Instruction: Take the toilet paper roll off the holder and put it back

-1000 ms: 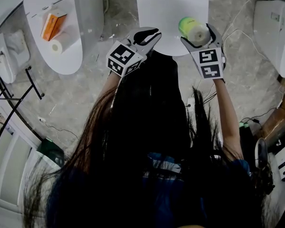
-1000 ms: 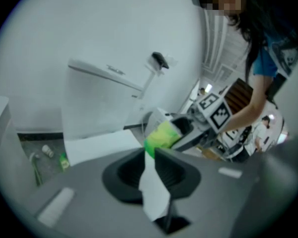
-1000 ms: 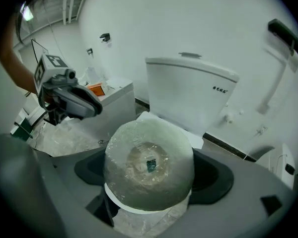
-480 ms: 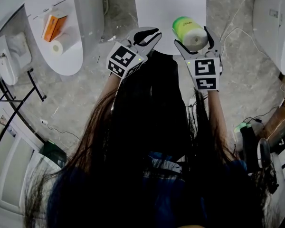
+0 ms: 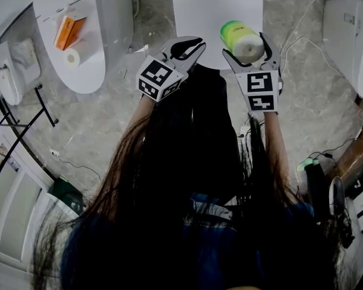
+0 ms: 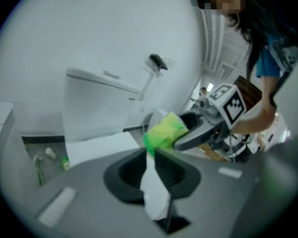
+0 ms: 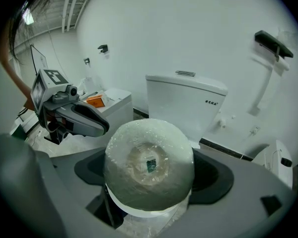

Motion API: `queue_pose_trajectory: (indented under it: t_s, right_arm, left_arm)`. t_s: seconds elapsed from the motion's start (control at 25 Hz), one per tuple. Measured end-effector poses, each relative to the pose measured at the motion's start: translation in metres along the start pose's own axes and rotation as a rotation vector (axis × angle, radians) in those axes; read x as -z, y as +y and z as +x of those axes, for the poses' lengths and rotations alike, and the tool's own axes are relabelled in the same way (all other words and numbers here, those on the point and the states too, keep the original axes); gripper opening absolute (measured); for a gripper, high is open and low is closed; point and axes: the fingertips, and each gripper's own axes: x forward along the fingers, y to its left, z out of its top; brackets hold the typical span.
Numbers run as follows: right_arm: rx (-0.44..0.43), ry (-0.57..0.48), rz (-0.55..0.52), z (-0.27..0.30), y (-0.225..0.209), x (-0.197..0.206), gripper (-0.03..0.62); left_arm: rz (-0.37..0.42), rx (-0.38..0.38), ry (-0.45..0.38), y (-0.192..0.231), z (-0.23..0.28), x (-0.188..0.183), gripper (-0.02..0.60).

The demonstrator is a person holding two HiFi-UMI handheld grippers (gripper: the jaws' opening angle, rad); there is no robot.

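Note:
A toilet paper roll [image 5: 243, 38] in clear wrap with a green band is clamped between the fingers of my right gripper [image 5: 248, 46]. It is held in the air over the white toilet cistern [image 5: 216, 11]. In the right gripper view the roll's end [image 7: 149, 165] fills the space between the jaws. My left gripper [image 5: 186, 45] hovers just left of it with its jaws together, and a thin white strip [image 6: 155, 187] shows between them. The wall holder [image 7: 273, 42], black on a white arm, hangs empty to the right of the cistern [image 7: 186, 100].
A white cabinet [image 5: 94, 71] at the left carries an orange box [image 5: 65, 30] and a small paper roll [image 5: 71, 58]. Another white fixture [image 5: 349, 35] stands at the right. Cables [image 5: 327, 147] trail over the marbled floor. The person's long hair hides the lower middle.
The right gripper has carried the roll a little to the left and up over the cistern, then held almost still. The left gripper has barely moved.

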Motion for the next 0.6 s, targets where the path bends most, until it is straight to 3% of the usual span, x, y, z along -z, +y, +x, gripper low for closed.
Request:
queue_pose_trajectory:
  t_s: [0.16, 0.44, 0.6]
  right_arm:
    - [-0.019, 0.029, -0.014, 0.023, -0.005, 0.011, 0.465]
    - [-0.054, 0.144, -0.273, 0.116, -0.007, 0.025, 0.465]
    - [-0.086, 0.218, -0.321, 0.162, -0.003, 0.037, 0.465]
  left_arm:
    - [-0.010, -0.006, 0.001, -0.002, 0.002, 0.004, 0.045]
    - [-0.025, -0.012, 0.001, -0.003, 0.006, 0.008, 0.044]
    - [-0.031, -0.010, 0.012, -0.005, 0.007, 0.012, 0.044]
